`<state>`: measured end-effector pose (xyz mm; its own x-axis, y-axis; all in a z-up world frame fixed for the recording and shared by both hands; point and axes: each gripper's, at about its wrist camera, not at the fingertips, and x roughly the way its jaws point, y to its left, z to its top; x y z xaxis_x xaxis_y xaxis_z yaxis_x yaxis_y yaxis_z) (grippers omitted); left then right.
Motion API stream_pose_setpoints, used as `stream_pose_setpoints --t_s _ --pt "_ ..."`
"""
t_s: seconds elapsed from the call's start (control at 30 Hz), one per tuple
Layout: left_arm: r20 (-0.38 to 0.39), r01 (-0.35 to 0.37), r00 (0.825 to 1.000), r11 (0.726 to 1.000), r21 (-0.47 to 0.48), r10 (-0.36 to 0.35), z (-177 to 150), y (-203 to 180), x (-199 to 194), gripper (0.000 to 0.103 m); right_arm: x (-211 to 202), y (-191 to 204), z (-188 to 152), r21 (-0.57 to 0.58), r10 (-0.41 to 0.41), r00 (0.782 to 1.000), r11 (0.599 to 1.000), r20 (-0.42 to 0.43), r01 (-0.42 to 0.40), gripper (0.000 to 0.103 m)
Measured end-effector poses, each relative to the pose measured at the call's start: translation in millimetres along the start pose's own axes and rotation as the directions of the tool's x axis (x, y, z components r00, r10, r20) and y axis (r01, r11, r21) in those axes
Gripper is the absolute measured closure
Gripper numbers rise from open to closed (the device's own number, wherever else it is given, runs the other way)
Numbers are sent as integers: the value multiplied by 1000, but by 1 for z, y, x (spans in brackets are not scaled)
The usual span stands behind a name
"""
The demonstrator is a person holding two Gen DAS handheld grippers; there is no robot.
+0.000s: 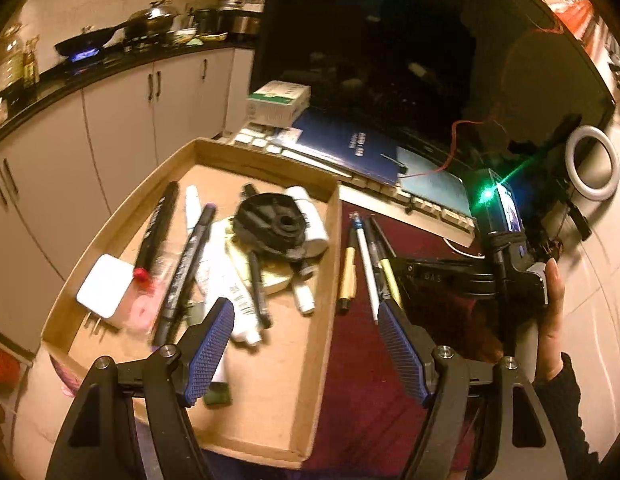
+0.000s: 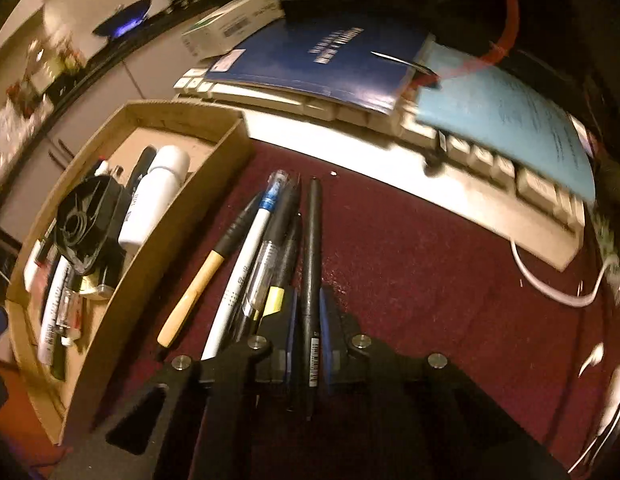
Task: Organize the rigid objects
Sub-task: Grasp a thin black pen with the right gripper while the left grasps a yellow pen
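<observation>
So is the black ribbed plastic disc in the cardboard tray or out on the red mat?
In the tray. The black ribbed plastic disc rests on the clutter of markers inside the cardboard tray, not on the red mat.

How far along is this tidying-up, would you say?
Roughly midway, I'd guess. Done: a row of pens lies side by side on the red mat. In hand: the right gripper is shut on a thin black pen at the row's end. Left: the cardboard tray holds jumbled markers and tubes; the left gripper hangs open above it.
</observation>
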<state>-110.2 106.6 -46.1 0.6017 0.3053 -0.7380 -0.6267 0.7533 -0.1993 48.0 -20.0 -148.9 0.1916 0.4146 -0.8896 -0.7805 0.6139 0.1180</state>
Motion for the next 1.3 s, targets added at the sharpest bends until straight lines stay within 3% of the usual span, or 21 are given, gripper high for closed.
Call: stream_pose_setpoints --t_s 0.17,0.23,0.33,0.37,0.4,0.47,0.6,0.67,0.77,0.97,1.07,1.17,1.23,1.3 --pt "-34 64 997 997 50 -62 9 -32 12 25 -27 -50 -23 153 120 989 980 83 -131 93" --pt "-108 127 987 987 97 -117 15 -57 33 25 -37 -70 -32 186 126 984 971 127 -148 93" --pt "-205 183 965 979 89 -162 30 -80 73 29 -36 -98 -40 269 171 971 939 170 -212 93" --pt "-223 194 960 978 81 -171 34 -84 83 38 -35 -104 -43 287 175 967 932 183 -223 93" --pt "-264 198 948 978 64 -175 41 -89 101 54 -33 -109 -45 311 172 966 923 191 -226 93" --pt "-317 195 933 980 43 -172 46 -91 122 71 -30 -113 -45 336 172 968 914 185 -226 93" --pt "-380 170 912 985 3 -156 50 -92 153 74 -39 -113 -44 323 176 959 915 221 -242 93" --pt "-403 150 905 989 1 -137 46 -93 160 80 -41 -112 -45 322 187 956 912 227 -255 93" --pt "-406 104 910 994 23 -86 44 -95 165 85 -42 -111 -46 322 195 954 909 229 -264 93" --pt "-404 57 914 998 35 -39 43 -93 160 83 -46 -110 -47 316 197 950 910 241 -269 93" --pt "-426 47 904 999 7 -39 40 -87 168 84 -45 -110 -47 318 199 950 909 241 -271 93" --pt "-394 26 919 998 59 0 37 -98 170 83 -45 -108 -47 312 198 951 912 239 -268 93" --pt "-369 -13 928 993 115 55 33 -107 172 94 -44 -108 -47 310 195 952 913 237 -264 93" --pt "-357 -21 932 991 132 68 29 -109 171 96 -43 -108 -47 308 194 953 914 234 -262 93"
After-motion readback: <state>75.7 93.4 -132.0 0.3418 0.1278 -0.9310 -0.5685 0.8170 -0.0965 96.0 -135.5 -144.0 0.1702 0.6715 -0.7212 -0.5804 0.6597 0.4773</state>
